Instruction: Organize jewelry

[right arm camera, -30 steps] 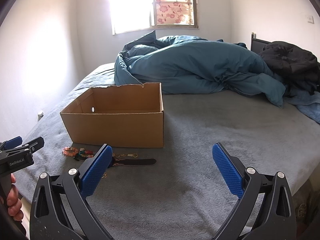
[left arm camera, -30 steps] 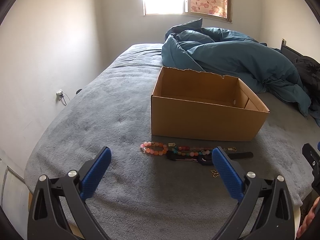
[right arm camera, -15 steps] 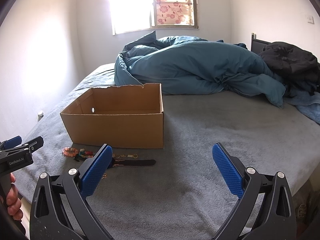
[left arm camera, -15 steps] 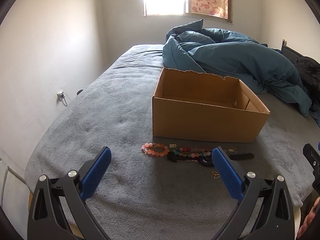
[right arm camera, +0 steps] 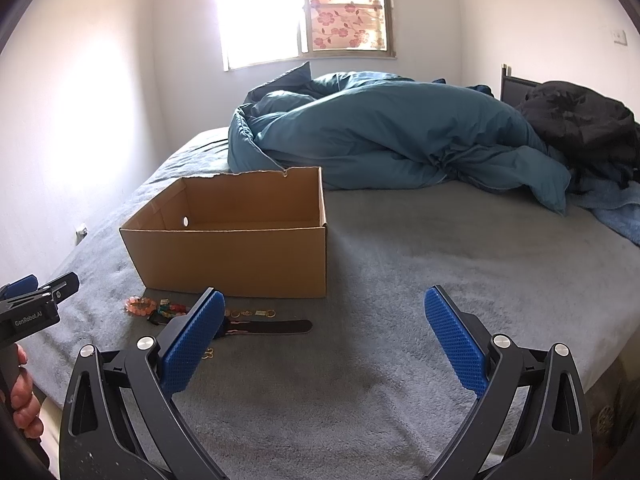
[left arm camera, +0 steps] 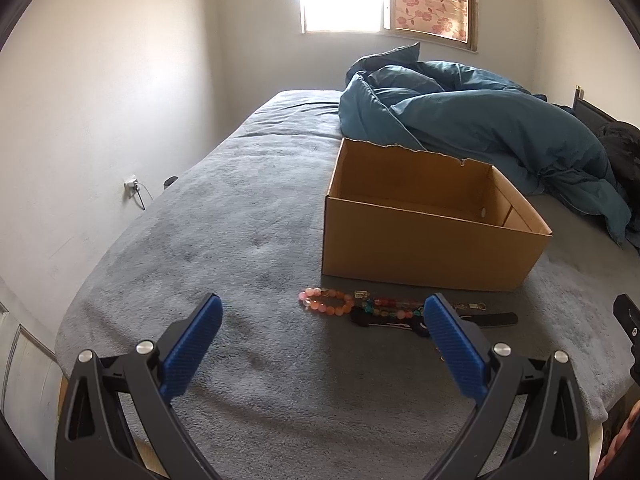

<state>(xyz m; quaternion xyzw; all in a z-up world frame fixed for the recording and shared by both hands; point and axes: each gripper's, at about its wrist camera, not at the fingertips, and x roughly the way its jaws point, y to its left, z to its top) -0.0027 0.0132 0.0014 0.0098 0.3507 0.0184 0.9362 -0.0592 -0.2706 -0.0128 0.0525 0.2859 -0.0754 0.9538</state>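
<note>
With both the left claw (left arm camera: 322, 322) and right claw (right arm camera: 324, 316) spread wide and empty, the tangled jewelry (left arm camera: 376, 310) just ahead of them, before the cardboard box (left arm camera: 420, 240), could snag together when lifted.

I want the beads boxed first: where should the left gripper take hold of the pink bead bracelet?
Take the pink bead bracelet at its free left loop, coming straight down from above. It lies flat on the grey blanket, and its right end touches the multicoloured bead strand, so that side is crowded.
</note>
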